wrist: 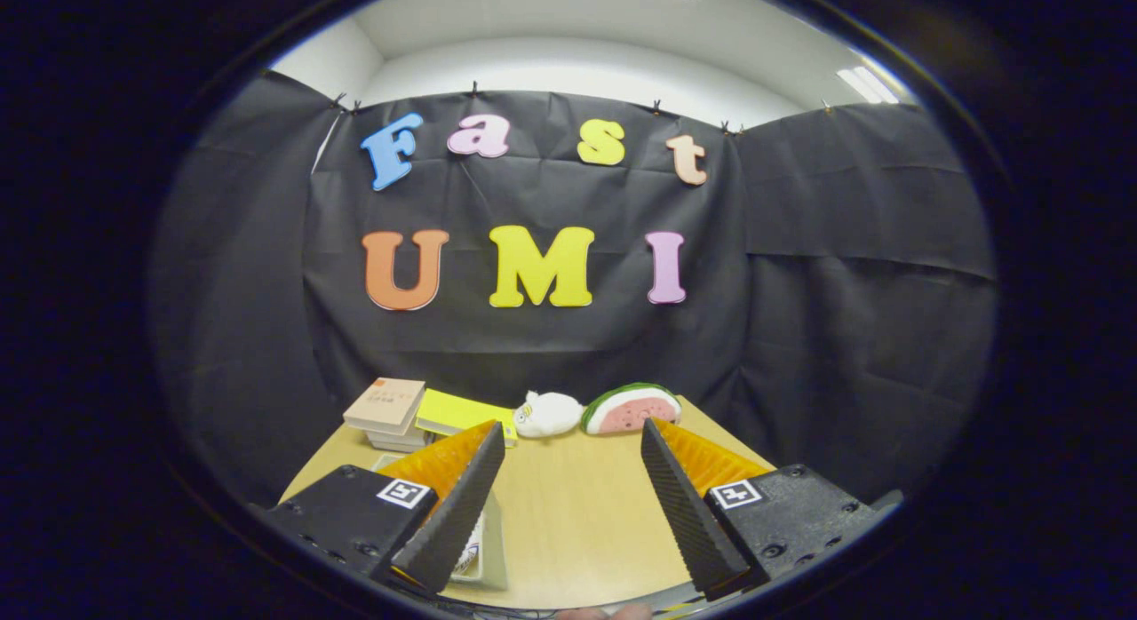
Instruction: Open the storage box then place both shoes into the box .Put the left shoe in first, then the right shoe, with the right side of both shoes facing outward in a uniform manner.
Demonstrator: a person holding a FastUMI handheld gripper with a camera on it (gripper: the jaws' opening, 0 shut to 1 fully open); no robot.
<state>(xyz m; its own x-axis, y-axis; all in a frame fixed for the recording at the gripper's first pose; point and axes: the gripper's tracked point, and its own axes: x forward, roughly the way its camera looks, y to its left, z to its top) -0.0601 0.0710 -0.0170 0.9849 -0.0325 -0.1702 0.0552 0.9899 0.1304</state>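
gripper view: gripper [573, 433] held above a light wooden table [577, 513], fingers spread wide apart, nothing between them, only bare tabletop in the gap. under and just beside the left finger [453, 504], a pale, partly see-through edge of what may be the storage box [487, 549]; too hidden by the finger to tell for sure, lid state impossible to tell. beyond the fingers, at the far edge of the table against the black cloth wall [844, 336]: a stack of books [387, 414] farthest left, a yellow flat book or folder [457, 413] just right of the stack, a small white plush toy [548, 414] next, then a watermelon-slice plush [631, 408] touching or nearly touching the white one. at the near edge of the table, a sliver of fingertips [604, 613] of a hand.
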